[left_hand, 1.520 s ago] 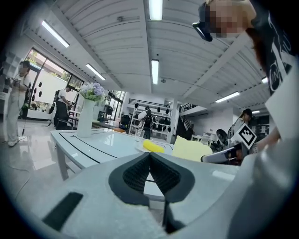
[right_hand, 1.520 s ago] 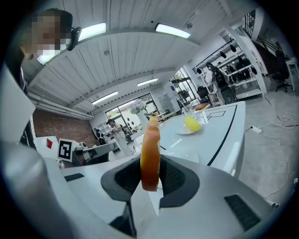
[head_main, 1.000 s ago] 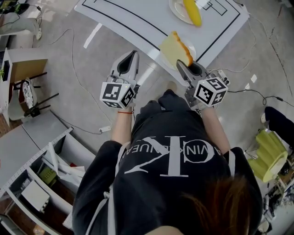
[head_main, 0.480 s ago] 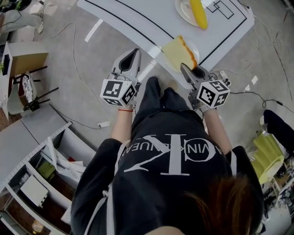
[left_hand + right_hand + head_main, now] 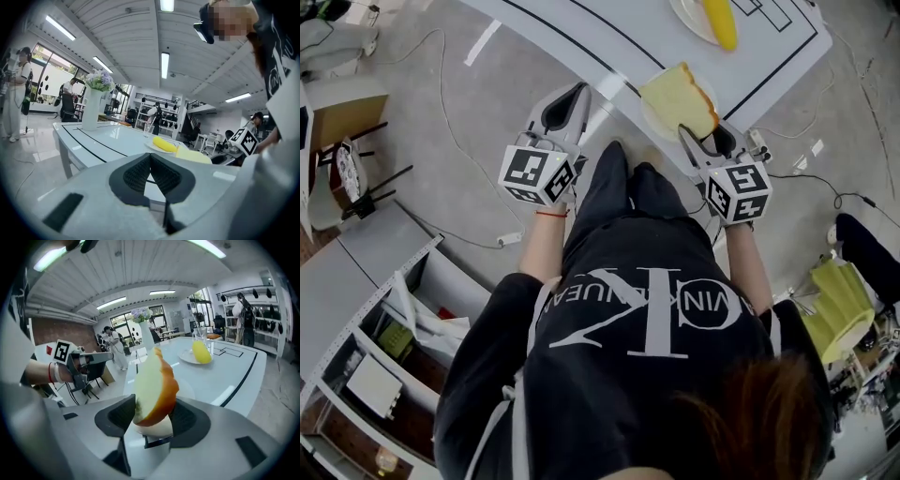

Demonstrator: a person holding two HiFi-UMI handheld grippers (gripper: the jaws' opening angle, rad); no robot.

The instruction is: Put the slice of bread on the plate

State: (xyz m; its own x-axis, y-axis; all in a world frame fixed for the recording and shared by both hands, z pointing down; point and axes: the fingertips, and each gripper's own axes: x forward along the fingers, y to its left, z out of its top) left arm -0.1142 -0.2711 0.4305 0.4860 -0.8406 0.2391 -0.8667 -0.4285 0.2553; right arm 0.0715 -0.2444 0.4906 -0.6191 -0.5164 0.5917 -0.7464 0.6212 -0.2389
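Observation:
A thick slice of bread (image 5: 680, 97) with an orange crust lies tilted over a small white plate (image 5: 650, 119) at the near edge of the white table (image 5: 600, 37). My right gripper (image 5: 703, 138) is at the slice's near end. Its jaws have just been opening. In the right gripper view the bread (image 5: 152, 385) stands between the parted pads, loosely against the left one, so the right gripper (image 5: 152, 414) is open. My left gripper (image 5: 577, 91) hangs off the table's edge to the left, shut with nothing in it (image 5: 150, 157). The slice (image 5: 193, 154) shows beyond it.
Farther back on the table, a second plate carries a yellow item (image 5: 719, 19), with a glass beside it. A tall white vase of flowers (image 5: 93, 108) stands at the table's far end. Cables (image 5: 441, 103) trail over the floor. A shelf unit (image 5: 384, 328) sits at lower left.
The right gripper has rolled and its jaws now stand wider round the bread. The slice has tipped from nearly upright to lean over the small plate. The left gripper has hardly moved.

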